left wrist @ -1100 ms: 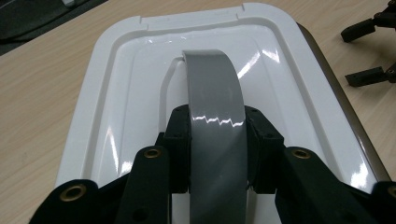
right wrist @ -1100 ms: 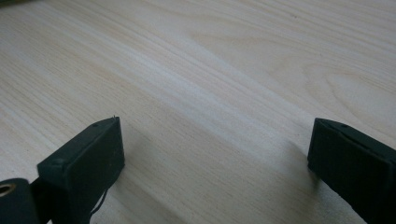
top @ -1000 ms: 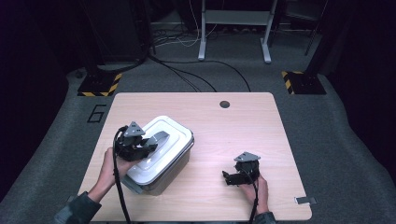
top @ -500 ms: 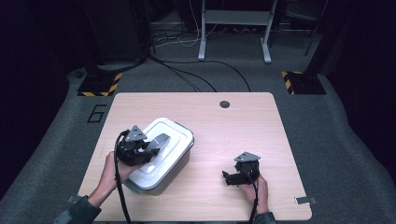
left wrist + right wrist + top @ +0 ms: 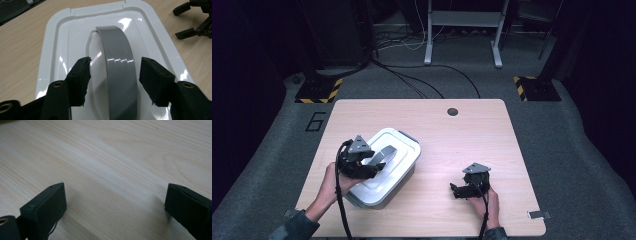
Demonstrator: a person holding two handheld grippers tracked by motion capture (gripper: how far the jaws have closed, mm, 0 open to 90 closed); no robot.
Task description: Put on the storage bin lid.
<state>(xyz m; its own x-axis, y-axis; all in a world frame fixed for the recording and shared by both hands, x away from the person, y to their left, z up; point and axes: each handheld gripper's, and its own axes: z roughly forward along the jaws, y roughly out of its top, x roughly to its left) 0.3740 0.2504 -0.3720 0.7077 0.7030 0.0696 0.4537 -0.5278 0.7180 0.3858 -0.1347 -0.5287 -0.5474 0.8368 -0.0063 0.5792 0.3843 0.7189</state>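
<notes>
Our left tongs (image 5: pixel 113 75) have just been opening, spread astride the grey handle (image 5: pixel 118 62); the glossy box (image 5: pixel 384 167) looks slippery. Right tongs (image 5: pixel 113 205) spread, empty.

table (image 5: pixel 447 135) bare right of the box (image 5: pixel 404 155); nothing blocks passage.

White bin (image 5: pixel 384 172) on wooden table (image 5: pixel 472 145)

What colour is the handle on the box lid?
Grey, a glossy arched handle on a white lid; the left gripper view shows it best.
</notes>
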